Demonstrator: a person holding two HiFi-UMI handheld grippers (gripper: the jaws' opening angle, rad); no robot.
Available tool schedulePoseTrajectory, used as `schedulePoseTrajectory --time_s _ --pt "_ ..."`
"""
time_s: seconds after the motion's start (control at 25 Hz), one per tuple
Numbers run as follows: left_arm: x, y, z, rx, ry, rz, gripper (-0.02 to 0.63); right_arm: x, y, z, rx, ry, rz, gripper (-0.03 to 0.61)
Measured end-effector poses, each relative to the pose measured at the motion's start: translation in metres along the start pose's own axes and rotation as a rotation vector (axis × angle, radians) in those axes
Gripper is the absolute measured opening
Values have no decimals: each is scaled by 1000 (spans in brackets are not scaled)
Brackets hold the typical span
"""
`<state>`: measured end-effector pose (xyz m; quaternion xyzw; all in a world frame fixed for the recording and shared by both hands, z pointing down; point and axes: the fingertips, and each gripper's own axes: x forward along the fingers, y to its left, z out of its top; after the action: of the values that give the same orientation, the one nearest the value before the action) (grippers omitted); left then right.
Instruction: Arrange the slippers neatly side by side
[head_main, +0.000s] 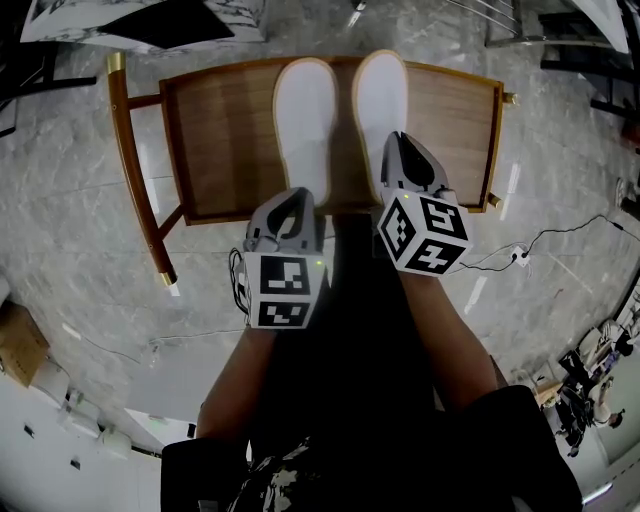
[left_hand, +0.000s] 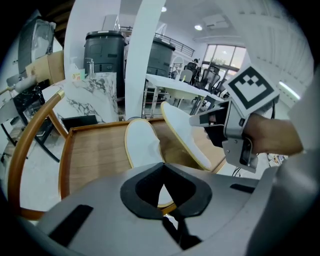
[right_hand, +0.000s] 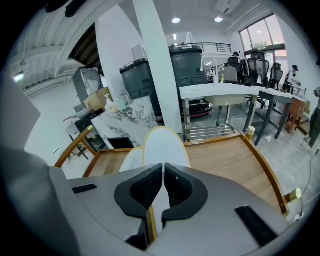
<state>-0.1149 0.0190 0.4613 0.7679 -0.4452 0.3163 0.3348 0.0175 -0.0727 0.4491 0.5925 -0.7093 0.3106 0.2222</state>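
While ribbed right tongs clamp it, oval white slipper tilts.

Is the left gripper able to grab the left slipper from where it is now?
Probably yes. The left slipper lies flat on the wooden seat, its heel right at the left gripper's tip, with nothing between them. The jaws are shut, so they would need to open first.

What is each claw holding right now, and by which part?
The right claw pinches the right slipper by the sole edge at its near end. The left claw is shut with nothing in it.
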Motion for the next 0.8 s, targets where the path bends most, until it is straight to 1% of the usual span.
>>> schedulePoseTrajectory --time_s 0.12,0.24,0.32,0.48,0.6,0.64,0.68,0.76,0.8 --pt "1 0 0 -6 1 -1 3 -1 -2 -4 49 8 -32 8" --pt "0 2 0 -13 2 5 3 9 -4 -16 94 25 -59 9" --pt "-1 3 -2 -16 9 9 3 18 -3 -25 111 39 -63 9" --pt "0 8 -11 -12 31 16 3 31 3 -34 72 56 -41 9" --pt "3 9 -14 -9 41 15 3 36 10 -37 43 61 20 11" --pt "4 7 -14 -6 42 12 3 36 12 -37 39 56 40 48" --pt "5 6 -13 -2 41 9 3 35 13 -36 34 47 53 103" --pt "6 2 -9 6 36 2 3 30 13 -29 4 14 61 122" --pt "7 1 -8 9 33 -1 3 26 13 -23 -20 -7 64 122"
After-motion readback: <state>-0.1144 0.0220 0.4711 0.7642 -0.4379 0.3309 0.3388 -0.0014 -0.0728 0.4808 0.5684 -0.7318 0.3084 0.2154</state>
